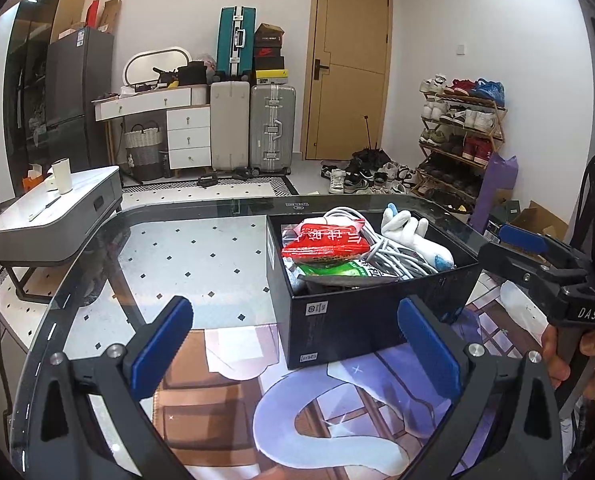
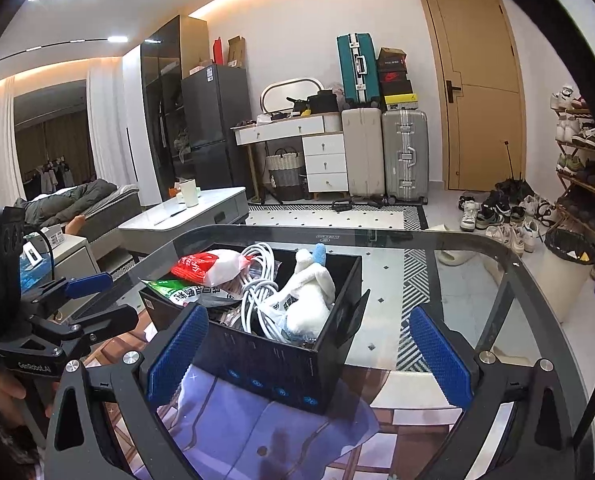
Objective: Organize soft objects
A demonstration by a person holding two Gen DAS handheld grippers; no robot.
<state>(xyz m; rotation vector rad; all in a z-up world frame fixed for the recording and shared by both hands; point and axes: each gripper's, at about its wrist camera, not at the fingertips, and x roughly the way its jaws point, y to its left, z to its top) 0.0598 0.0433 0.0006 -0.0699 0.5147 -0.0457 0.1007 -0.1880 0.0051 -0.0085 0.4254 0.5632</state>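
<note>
- Nearest to both cameras are the tongs themselves: the left tongs (image 1: 295, 342) have their blue pads wide apart and hold nothing, and the right tongs (image 2: 305, 354) are also spread wide and empty.
- Under both tongs is the glass table (image 1: 201, 248), with a printed mat (image 1: 337, 412) lying on its near part.
- Just ahead of the left tongs, a little toward their right pad, stands the black box (image 1: 361, 320) on the far edge of the mat; in the right wrist view the same box (image 2: 273, 364) stands directly ahead, between the two pads, with one corner turned toward the camera.
- Inside the box, on the side farther from the left tongs, lies a bundle of white cable (image 1: 393, 252), near the middle of the box.
- Beside the cable, toward the right tongs, lies a white plush toy (image 2: 313, 296) with a blue tip; it leans on the box wall.
- On top of the pile, on the side of the left tongs, lies a red packet (image 1: 325, 242), partly over the cable.
- Below the red packet shows a green packet (image 1: 339, 270), partly covered.
- At the right border of the left wrist view a hand (image 1: 577, 356) grips the handle of the other tongs.
</note>
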